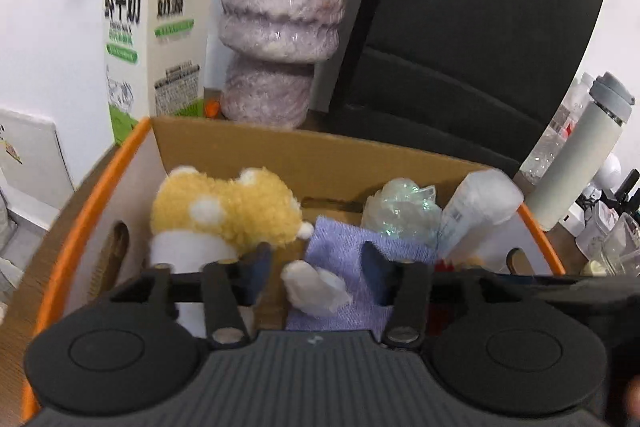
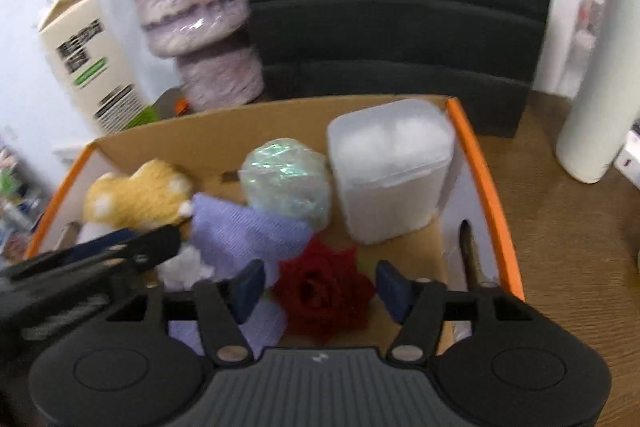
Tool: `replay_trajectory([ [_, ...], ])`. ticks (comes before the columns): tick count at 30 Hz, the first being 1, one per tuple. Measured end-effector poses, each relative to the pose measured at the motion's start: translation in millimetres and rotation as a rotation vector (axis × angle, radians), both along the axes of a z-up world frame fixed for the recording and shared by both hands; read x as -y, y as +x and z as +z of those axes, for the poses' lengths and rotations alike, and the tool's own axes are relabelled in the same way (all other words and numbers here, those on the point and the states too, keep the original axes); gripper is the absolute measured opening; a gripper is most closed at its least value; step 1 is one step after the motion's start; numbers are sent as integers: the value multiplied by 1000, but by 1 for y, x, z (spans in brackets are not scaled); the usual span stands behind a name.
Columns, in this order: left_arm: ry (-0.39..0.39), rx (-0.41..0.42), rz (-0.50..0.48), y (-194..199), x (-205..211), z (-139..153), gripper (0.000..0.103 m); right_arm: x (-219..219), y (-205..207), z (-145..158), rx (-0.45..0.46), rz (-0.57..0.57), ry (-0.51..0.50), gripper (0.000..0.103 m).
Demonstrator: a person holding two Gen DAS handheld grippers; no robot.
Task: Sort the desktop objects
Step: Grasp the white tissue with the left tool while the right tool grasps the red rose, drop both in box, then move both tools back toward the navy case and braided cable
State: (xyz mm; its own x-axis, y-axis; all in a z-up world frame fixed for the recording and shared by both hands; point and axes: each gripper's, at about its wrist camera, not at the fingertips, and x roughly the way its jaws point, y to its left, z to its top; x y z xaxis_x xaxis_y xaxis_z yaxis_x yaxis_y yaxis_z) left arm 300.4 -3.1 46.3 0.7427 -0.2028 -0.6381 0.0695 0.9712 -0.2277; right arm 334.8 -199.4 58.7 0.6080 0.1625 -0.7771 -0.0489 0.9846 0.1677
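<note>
Both grippers hang over the open cardboard box (image 2: 486,183) with the orange rim, each pointing down into it.

The left gripper (image 1: 316,267) stands open and empty, with the lilac cloth (image 1: 340,247) and a white fluffy bit (image 1: 316,287) below its gap. The right gripper (image 2: 320,287) is also open and holds nothing; the red rose (image 2: 324,291) lies between its fingers, untouched.

The rose looks light and soft, easily crushed, so a gentle pinch across the bloom seems best.

At ten o'clock in the box sits a yellow plush toy (image 2: 136,199), squashy and forgiving. At twelve is a crinkly iridescent ball (image 2: 286,179), and at one a frosted plastic case (image 2: 390,171), stiff and probably slick.

Behind the box, the milk carton (image 1: 156,27) carries Chinese print that I read as 鲜羊奶.
</note>
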Motion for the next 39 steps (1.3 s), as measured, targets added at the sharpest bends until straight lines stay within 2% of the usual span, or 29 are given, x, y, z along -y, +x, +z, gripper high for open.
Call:
replay_trajectory([
  [2,-19,41,-1,-6,-6,7,82,3,3,6,-10,2,19,68],
  [3,-21,47,-8,-6,-7,10,84,6,0,12,17,-1,37,70],
  [4,-27,56,-5,-6,-9,12,85,8,-4,18,51,-6,59,74],
  [6,-35,73,15,-8,-13,14,94,13,-10,25,82,-19,70,86],
  [9,34,49,41,-5,-13,13,102,15,-11,24,71,-10,72,87],
  [17,129,0,49,0,-13,6,103,7,-7,16,51,-7,-47,88],
  [20,168,32,62,-5,-11,11,103,8,-10,18,64,-10,-96,88],
  [24,211,91,45,-16,-4,26,103,13,-22,36,111,-18,-72,88],
  [29,231,209,1,-67,-1,50,103,13,-67,63,188,3,-33,90],
  [32,252,239,6,-105,-4,62,103,15,-95,70,209,0,-27,90],
  [36,230,293,24,-159,-16,78,103,19,-141,71,223,11,23,90],
  [39,219,296,31,-197,-24,76,103,17,-178,67,237,18,44,90],
])
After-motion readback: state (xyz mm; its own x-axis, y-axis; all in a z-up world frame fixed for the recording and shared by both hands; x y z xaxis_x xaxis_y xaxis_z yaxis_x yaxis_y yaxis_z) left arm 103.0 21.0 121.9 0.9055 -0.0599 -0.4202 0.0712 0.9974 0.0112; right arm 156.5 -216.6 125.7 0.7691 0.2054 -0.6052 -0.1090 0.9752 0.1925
